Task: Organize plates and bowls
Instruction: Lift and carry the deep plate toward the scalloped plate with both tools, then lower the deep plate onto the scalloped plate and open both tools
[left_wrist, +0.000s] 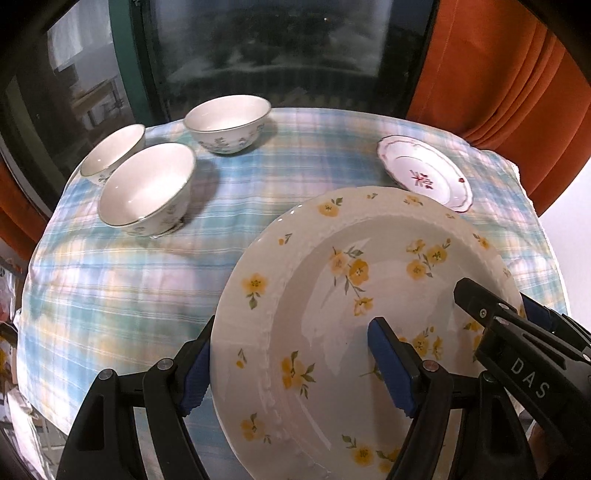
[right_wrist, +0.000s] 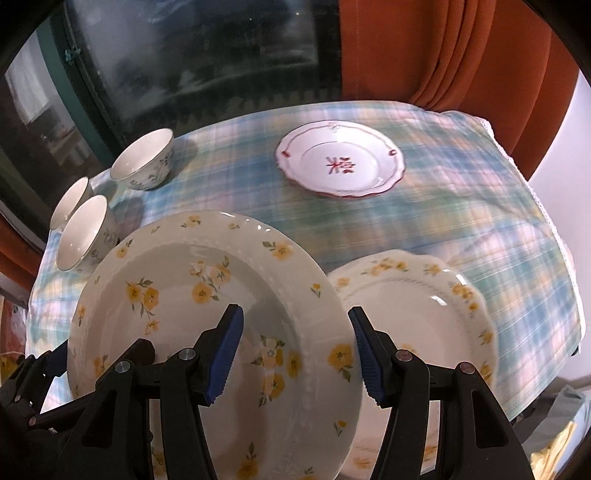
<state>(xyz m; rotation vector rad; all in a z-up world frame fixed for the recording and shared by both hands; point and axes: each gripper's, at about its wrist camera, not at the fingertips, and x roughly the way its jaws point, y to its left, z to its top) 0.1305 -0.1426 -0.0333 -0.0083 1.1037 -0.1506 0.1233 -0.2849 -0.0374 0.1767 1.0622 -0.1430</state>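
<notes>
A large deep plate with yellow flowers (left_wrist: 369, 266) (right_wrist: 184, 295) hangs tilted above the checked tablecloth, held from two sides. My left gripper (left_wrist: 291, 332) is shut on its near-left rim, one blue pad outside and one inside. My right gripper (right_wrist: 295, 314) is shut on the opposite rim the same way, and its black fingers (left_wrist: 476, 299) show at the right in the left wrist view. A scalloped yellow-flowered plate (right_wrist: 424, 314) lies on the cloth below and to the right. Three white bowls (left_wrist: 147, 188) (left_wrist: 122, 155) (left_wrist: 229, 122) stand at the far left.
A white plate with a red motif (left_wrist: 424, 173) (right_wrist: 340, 158) lies at the far right of the table (right_wrist: 480, 229). Behind the table are a dark window and orange curtains (right_wrist: 461, 55). The cloth hangs over the table's edges.
</notes>
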